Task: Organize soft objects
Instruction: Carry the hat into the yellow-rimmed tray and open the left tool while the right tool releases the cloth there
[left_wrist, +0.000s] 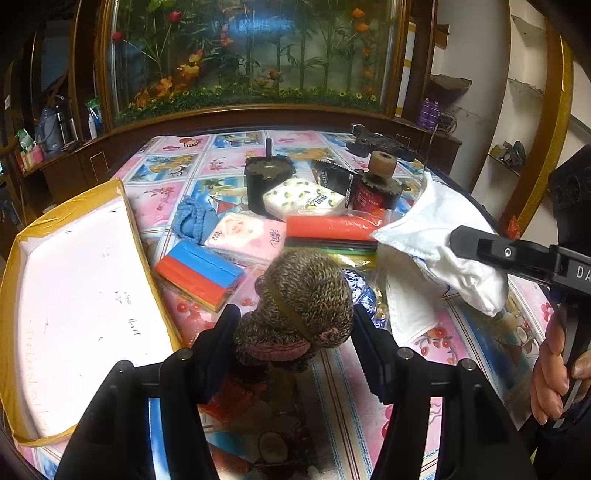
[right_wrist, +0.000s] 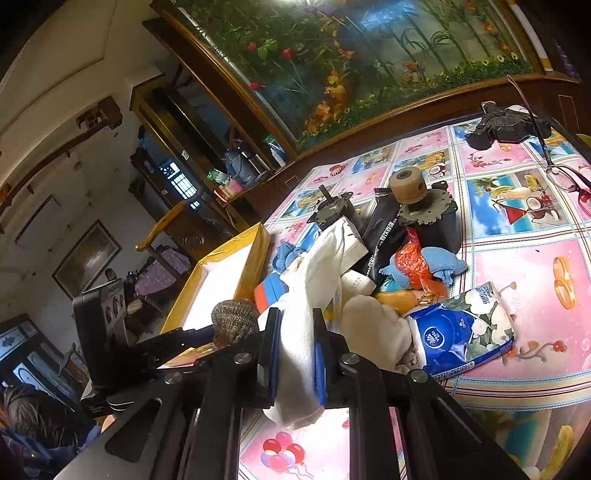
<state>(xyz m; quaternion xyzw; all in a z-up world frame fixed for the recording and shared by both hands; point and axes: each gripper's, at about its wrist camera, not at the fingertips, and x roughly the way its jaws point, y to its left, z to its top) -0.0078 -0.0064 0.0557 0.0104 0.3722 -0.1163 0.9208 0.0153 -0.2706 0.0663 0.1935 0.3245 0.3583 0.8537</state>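
the left gripper (left_wrist: 295, 328) is clenched on a rolled bundle of speckled brown knitted fabric with a pink cuff (left_wrist: 303, 299), its two black fingers pressing the bundle's flanks and holding it above the flowery pink and blue plastic tablecloth (left_wrist: 369, 369). the right gripper (right_wrist: 295, 325) is clamped tight on a white quilted cloth (right_wrist: 306, 317), which runs up between its blue-padded fingers and droops below them; in the left wrist view that cloth (left_wrist: 436, 236) hangs lifted over the right side of the pile, with the person's hand (left_wrist: 554, 369) on the gripper's handle. just left of the bundle stands a shallow white tray edged with yellow tape (left_wrist: 22, 258), its floor bare apart from pen marks. behind the bundle lie a block of red and blue foam sheets (left_wrist: 199, 269), a pink tissue pack (left_wrist: 243, 236), a crumpled blue cloth (left_wrist: 194, 219), a red and multicoloured stack of sheets in a clear bag (left_wrist: 332, 229) and a white tissue pack printed with lemons (left_wrist: 303, 199). further back stand two black gear motors (left_wrist: 266, 177), one capped with a tan wheel. in the right wrist view a blue and white floral tissue pack (right_wrist: 461, 332) lies near the table edge beside a cream cloth (right_wrist: 376, 325).
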